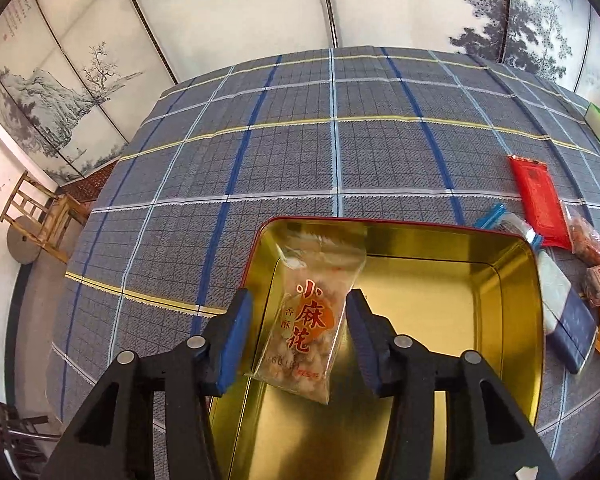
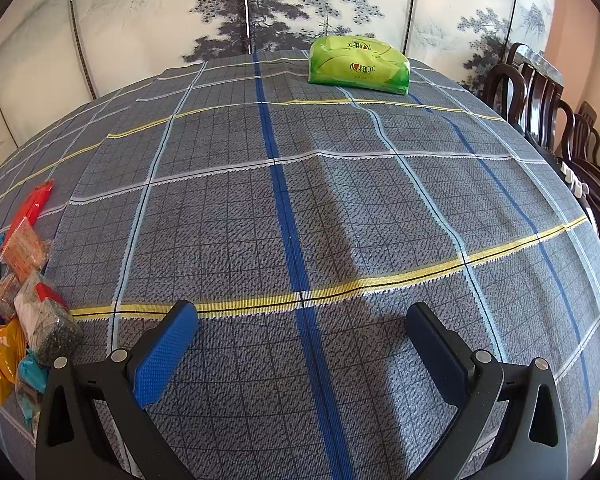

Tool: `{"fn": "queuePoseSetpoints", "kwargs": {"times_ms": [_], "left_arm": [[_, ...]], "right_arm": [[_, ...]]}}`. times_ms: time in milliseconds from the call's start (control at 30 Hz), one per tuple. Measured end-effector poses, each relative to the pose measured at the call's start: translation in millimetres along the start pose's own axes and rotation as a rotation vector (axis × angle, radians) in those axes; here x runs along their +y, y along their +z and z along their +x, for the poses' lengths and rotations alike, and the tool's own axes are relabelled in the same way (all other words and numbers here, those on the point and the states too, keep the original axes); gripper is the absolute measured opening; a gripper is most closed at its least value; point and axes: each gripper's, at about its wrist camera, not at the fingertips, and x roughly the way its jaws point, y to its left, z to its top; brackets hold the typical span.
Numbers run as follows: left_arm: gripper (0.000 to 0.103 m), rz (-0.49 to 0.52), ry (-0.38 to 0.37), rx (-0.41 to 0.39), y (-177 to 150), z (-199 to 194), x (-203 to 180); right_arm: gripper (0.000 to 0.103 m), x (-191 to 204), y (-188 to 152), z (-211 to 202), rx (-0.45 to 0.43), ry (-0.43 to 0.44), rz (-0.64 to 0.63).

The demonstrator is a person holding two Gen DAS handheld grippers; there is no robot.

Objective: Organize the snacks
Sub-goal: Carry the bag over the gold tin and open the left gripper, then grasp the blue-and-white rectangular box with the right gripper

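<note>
Left wrist: snack packet [image 1: 306, 316] between parted jaws, untouched.

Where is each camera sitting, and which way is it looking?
Left wrist: sits on the left gripper, looking down past its open fingers at a clear snack bag in the gold tin.
Right wrist: sits on the right gripper, open, facing bare checked tablecloth and a green pack.
Shared: tablecloth, snack pile, green pack.

Plaid-cloth table [image 2: 300, 208] w/ gold tin [image 1: 452, 240], snack packs [image 2: 24, 280], tissue pack [image 2: 358, 66].
</note>
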Motion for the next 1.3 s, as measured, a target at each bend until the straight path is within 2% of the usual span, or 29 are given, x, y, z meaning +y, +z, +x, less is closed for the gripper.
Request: {"fn": "queuePoseSetpoints", "kwargs": {"times_ms": [33, 100, 200, 333, 400, 467, 500, 567, 633, 700, 767, 833, 933, 1100, 1167, 1233, 1267, 1300], "left_arm": [[0.059, -0.002, 0.000, -0.026, -1.8, -7.6, -1.2], [0.065, -0.003, 0.000, -0.075, -5.7, -24.4, -4.6], [0.065, -0.015, 0.002, -0.149, -15.8, -56.4, -14.2], [0.067, -0.045, -0.038, -0.275, -42.9, -106.7, -29.1], [0.071, -0.071, -0.058, -0.330, -60.1, -127.6, -34.2], [0.075, -0.103, -0.072, -0.383, -77.9, -145.1, -36.1], [0.076, -0.113, -0.069, -0.414, -86.0, -153.2, -36.6], [0.079, -0.113, -0.039, -0.474, -102.7, -168.6, -38.4], [0.080, -0.111, -0.022, -0.519, -116.9, -182.1, -37.7], [0.084, -0.103, -0.010, -0.555, -128.6, -191.7, -35.4], [0.090, -0.099, -0.007, -0.572, -139.3, -197.9, -29.4], [0.090, -0.110, 0.000, -0.578, -147.0, -199.9, -19.7], [0.090, -0.143, -0.001, -0.576, -156.3, -197.2, -4.5], [0.090, -0.195, -0.027, -0.514, -159.2, -177.8, 10.9], [0.090, -0.209, -0.041, -0.502, -159.7, -172.7, 12.9], [0.090, -0.209, -0.047, -0.500, -161.3, -170.1, 11.9], [0.090, -0.205, -0.046, -0.497, -161.7, -168.7, 11.0], [0.090, -0.204, -0.043, -0.494, -161.8, -167.5, 9.7]], "right_arm": [[0.103, 1.2, 0.0, 0.1, 0.000, 0.000, 0.000], [0.103, 1.3, 0.0, 0.1, 0.000, 0.000, 0.000], [0.103, 1.4, 0.0, 0.2, 0.000, 0.000, 0.000], [0.103, 1.5, 0.1, -0.1, 0.000, 0.007, -0.001], [0.099, 4.2, -0.9, -6.0, -0.012, 0.049, -0.003], [0.095, 18.9, -1.1, -31.8, -0.056, 0.181, 0.003], [0.095, 35.0, 1.0, -51.1, -0.094, 0.252, -0.038], [0.095, 85.0, 4.7, -88.4, -0.159, 0.361, -0.219], [0.095, 142.9, 3.9, -111.1, -0.139, 0.472, -0.422], [0.095, 192.5, 0.1, -118.4, -0.104, 0.528, -0.559], [0.095, 235.0, -5.8, -111.8, -0.074, 0.505, -0.685], [0.094, 266.0, -10.4, -96.3, -0.037, 0.471, -0.761], [0.093, 287.3, -11.3, -70.4, 0.067, 0.476, -0.767], [0.093, 303.1, -8.2, -41.4, 0.149, 0.449, -0.785], [0.090, 308.4, -7.7, -30.8, 0.183, 0.426, -0.787], [0.075, 309.8, -9.1, -22.2, 0.227, 0.426, -0.788], [0.071, 308.3, -9.8, -21.3, 0.219, 0.435, -0.776], [0.055, 308.4, -10.2, -21.2, 0.213, 0.432, -0.773]]}}
